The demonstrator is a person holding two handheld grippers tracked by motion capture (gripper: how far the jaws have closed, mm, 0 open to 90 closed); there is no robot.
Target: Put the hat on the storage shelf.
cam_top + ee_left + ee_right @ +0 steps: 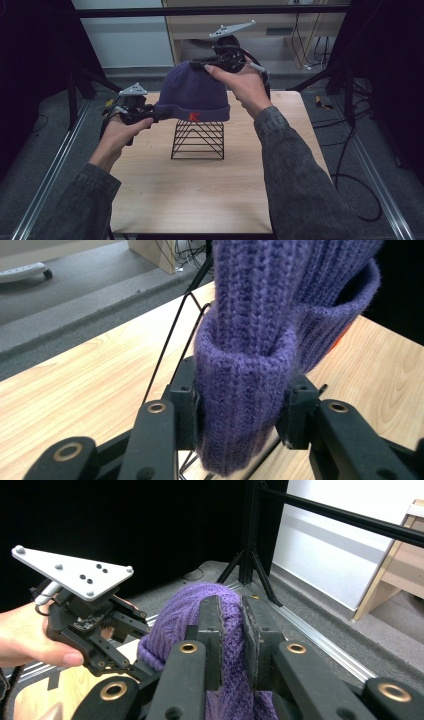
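Pulling unevenly risks snagging the knit hat (pixel 192 92) on the wire stand (pixel 198 140), since the left gripper (pixel 150 116) clamps its cuff and the right gripper (pixel 210 64) pinches its crown.

Left tool (pixel 241 405) pinches purple knit hat's (pixel 280 315) folded cuff above the table (pixel 75 390).

one purple knit hat (pixel 194 93) with one red mark on its cuff. one black wire stand (pixel 198 139) on one wooden bench (pixel 200 190). two grippers: the left gripper (pixel 150 117) and the right gripper (pixel 200 63), each topped by one grey three-cornered plate. two hands, two grey sleeves.
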